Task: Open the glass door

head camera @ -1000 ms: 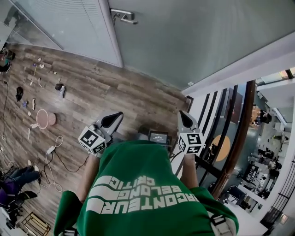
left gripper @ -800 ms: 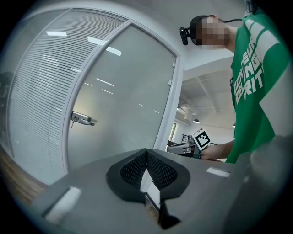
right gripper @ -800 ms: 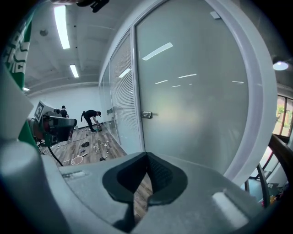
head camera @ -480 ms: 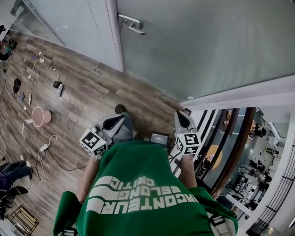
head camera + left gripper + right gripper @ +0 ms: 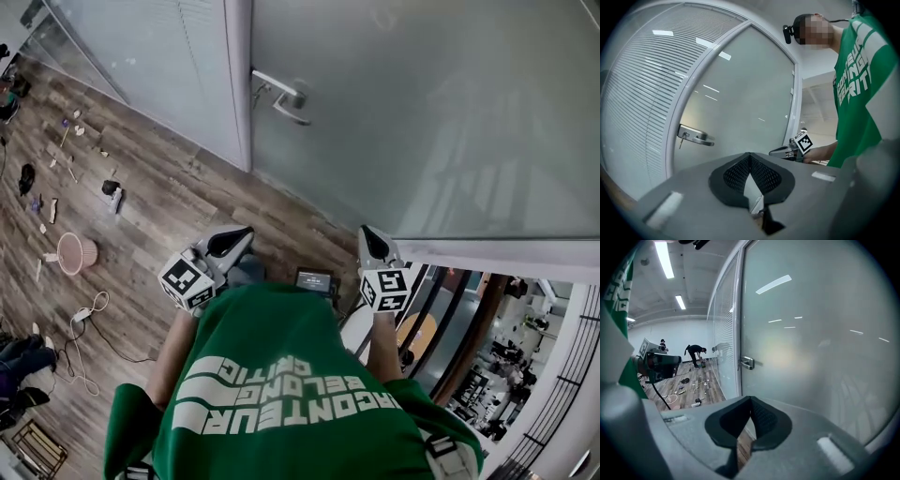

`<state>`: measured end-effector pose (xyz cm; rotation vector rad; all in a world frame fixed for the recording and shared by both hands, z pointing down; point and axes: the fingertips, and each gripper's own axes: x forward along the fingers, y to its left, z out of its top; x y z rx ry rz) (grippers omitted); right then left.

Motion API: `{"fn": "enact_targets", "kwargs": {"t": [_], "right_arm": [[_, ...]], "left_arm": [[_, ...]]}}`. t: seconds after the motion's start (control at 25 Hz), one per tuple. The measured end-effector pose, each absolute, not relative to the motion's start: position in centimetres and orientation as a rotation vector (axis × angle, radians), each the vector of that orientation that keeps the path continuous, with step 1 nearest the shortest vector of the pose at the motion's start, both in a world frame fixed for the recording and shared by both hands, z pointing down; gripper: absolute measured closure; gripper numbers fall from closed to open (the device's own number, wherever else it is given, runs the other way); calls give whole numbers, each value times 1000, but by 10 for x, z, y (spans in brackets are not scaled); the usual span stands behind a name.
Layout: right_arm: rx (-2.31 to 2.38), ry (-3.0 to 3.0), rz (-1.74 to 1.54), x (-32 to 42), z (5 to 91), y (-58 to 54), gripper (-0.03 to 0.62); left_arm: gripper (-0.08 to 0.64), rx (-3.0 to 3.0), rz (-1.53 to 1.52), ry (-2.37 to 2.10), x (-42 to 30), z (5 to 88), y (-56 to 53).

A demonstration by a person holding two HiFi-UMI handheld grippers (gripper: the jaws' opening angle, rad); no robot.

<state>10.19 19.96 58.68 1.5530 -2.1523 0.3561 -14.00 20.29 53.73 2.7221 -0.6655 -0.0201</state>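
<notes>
Item: glass door (image 5: 422,112), closed, ahead of me, lever handle (image 5: 281,94) at its left edge; I carry the left gripper (image 5: 236,236) and right gripper (image 5: 367,234) low, both pinched together on nothing, well apart from the handle, probably because nothing needs grasping yet.

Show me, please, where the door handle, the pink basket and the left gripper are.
door handle (image 5: 284,96): head view, middle of the metal lever.
pink basket (image 5: 90,251): head view, its side wall.
left gripper (image 5: 243,233): head view, between the jaw tips.
</notes>
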Motion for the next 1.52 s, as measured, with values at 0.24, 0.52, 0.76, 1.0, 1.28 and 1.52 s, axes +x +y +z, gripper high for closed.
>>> {"fn": "enact_targets", "kwargs": {"t": [0.24, 0.52, 0.76, 1.0, 1.28, 1.52], "right_arm": [[1431, -2168, 281, 64, 578, 156, 600], [1317, -2179, 271, 57, 572, 104, 600], [1204, -2197, 284, 48, 585, 49, 600], [1038, -2256, 313, 26, 608, -15, 543], [867, -2198, 291, -16, 607, -40, 500], [655, -2042, 348, -31, 650, -65, 472]], "left_arm": [[546, 2722, -9, -707, -167, 523, 165], [546, 2693, -22, -770, -176, 520, 145], [546, 2633, -45, -914, -183, 527, 125], [546, 2547, -65, -1081, -178, 539, 88], [546, 2529, -110, -1208, -186, 527, 76], [546, 2481, -118, -1288, -183, 527, 54]]}}
